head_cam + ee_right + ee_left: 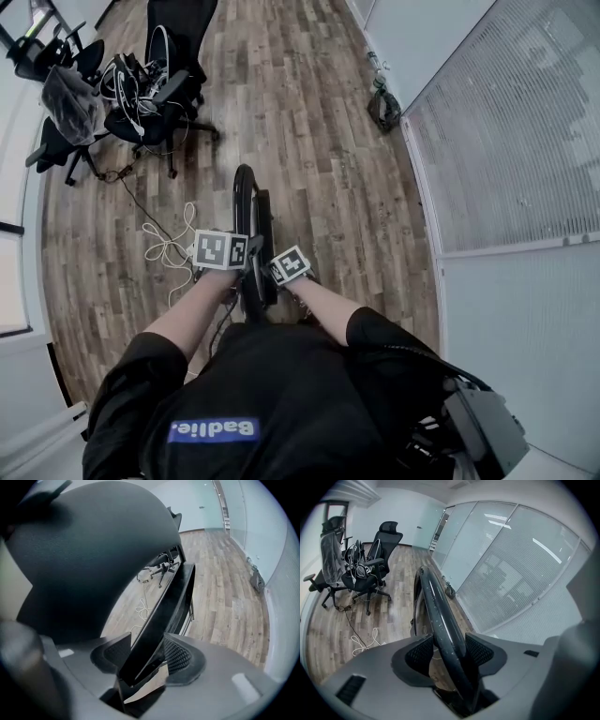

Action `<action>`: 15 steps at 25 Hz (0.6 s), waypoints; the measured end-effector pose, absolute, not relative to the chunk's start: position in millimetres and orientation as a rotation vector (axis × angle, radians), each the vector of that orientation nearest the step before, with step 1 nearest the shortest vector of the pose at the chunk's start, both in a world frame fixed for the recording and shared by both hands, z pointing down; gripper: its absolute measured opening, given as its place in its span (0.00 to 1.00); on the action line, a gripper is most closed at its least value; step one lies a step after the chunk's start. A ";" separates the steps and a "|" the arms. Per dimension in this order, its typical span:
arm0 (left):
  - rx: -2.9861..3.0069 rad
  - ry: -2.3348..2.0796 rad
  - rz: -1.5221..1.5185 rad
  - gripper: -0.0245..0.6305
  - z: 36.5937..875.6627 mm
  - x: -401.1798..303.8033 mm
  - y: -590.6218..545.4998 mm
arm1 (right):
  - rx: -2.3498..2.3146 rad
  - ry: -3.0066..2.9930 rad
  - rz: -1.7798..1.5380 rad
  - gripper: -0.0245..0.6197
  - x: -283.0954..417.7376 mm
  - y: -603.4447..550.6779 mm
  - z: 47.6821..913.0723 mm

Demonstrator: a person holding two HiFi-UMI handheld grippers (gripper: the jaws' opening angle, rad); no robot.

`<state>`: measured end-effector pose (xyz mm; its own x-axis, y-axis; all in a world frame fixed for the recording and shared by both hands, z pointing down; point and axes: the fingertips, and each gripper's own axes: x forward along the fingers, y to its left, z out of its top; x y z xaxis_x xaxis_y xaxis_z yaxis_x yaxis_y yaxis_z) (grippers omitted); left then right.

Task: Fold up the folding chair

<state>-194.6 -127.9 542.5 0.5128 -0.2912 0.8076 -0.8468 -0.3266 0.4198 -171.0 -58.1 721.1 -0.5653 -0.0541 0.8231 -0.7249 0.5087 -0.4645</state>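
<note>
The right claw [149,654] is clamping an edge of the folding chair [246,208] while the left claw [449,652] is straddling its rim, loosely open.

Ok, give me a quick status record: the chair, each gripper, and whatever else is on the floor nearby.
folding chair: looks folded flat, standing edge-on on the wood floor
left gripper: jaws straddle the chair's curved rim, with a gap on one side, so not clamped
right gripper: jaws closed on the chair's flat black panel
nearby: white cable beside the chair; office chairs further off
</note>
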 end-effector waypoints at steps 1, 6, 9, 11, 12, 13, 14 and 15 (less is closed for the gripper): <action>1.866 -0.941 0.788 0.34 542.4 -195.2 -128.1 | 0.629 -1.981 1.080 0.37 -170.2 -56.2 716.1; 1.872 -0.939 0.791 0.34 541.8 -201.7 -126.8 | 0.635 -2.092 1.052 0.36 -160.9 -48.1 682.9; 1.869 -0.940 0.785 0.34 541.7 -206.3 -126.5 | 0.667 -2.204 0.989 0.32 -151.9 -46.3 653.4; 1.866 -0.941 0.784 0.34 542.8 -207.2 -125.8 | 0.694 -2.286 0.937 0.28 -142.1 -43.4 630.6; 1.866 -0.940 0.784 0.34 542.8 -207.5 -125.2 | 0.714 -2.322 0.913 0.26 -135.8 -41.3 618.8; 1.867 -0.939 0.783 0.34 542.1 -208.1 -124.8 | 0.739 -2.349 0.891 0.24 -129.3 -39.4 607.2; 1.869 -0.937 0.781 0.34 541.0 -209.0 -124.6 | 0.767 -2.368 0.873 0.22 -122.7 -37.9 596.3; 1.870 -0.935 0.780 0.34 539.9 -209.9 -124.4 | 0.794 -2.380 0.857 0.20 -116.5 -36.6 586.9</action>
